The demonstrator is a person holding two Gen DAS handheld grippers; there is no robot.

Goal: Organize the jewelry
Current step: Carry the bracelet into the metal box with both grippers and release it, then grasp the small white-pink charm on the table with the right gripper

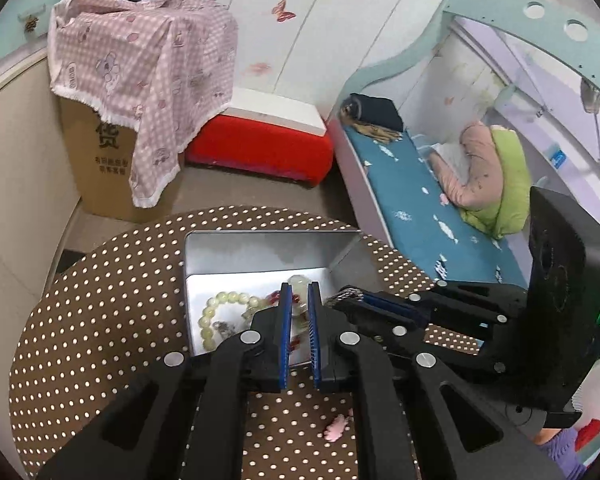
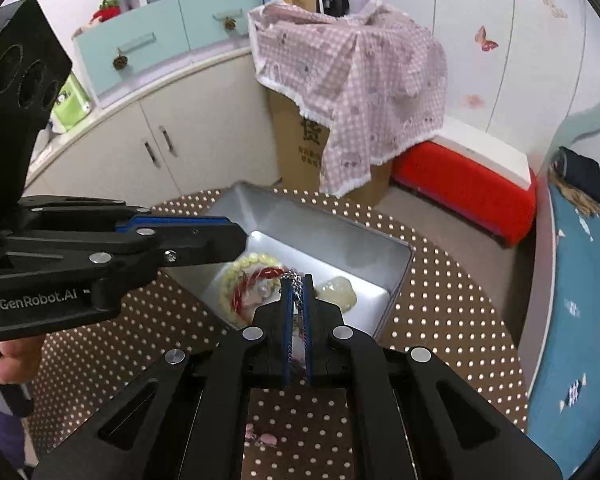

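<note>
A silver metal tin [image 1: 260, 252] [image 2: 340, 232] stands open on the round polka-dot table [image 1: 100, 320]. Inside lie a pale green bead bracelet [image 1: 216, 308] [image 2: 244, 262], a red bracelet [image 2: 256, 278] and a pale jade piece [image 2: 338, 290]. My right gripper [image 2: 298, 280] [image 1: 346, 296] is shut on a silver chain [image 2: 296, 284] and holds it over the tin. My left gripper [image 1: 300, 286] [image 2: 236, 236] hovers over the tin, its jaws nearly closed with nothing seen between them. A small pink charm [image 1: 336, 428] [image 2: 262, 438] lies on the table near me.
Beyond the table stand a cardboard box under a pink checked cloth [image 1: 140, 72] [image 2: 352, 80], a red stool [image 1: 260, 148], a bed with a blue sheet [image 1: 420, 208] at the right, and cupboards [image 2: 160, 140] at the left.
</note>
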